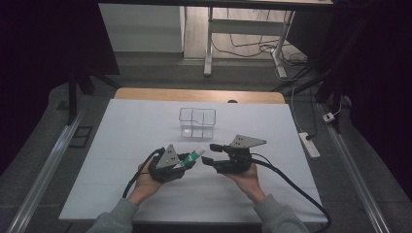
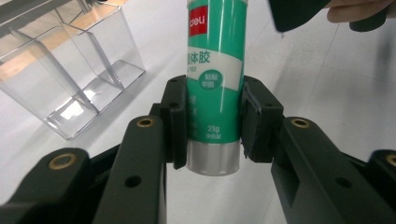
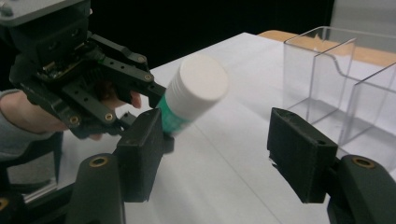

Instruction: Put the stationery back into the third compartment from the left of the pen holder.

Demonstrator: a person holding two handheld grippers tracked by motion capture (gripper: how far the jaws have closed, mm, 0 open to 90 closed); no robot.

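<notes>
The left gripper (image 2: 215, 126) is clamped on the lower body of the green glue stick (image 2: 215, 70), holding it above the white table (image 1: 121, 145) with its white cap (image 3: 198, 84) aimed at the right gripper (image 3: 224, 154), whose jaws stand wide and hold nothing. To uncap cleanly, the right jaws should probably centre squarely on the cap before closing, then pull straight along the tube's axis. Beyond stands the clear divided organizer (image 1: 197, 122), well apart.

Lab, dark curtains (image 1: 39, 43), floor cables (image 1: 252, 48), power strip (image 1: 309, 144)
</notes>
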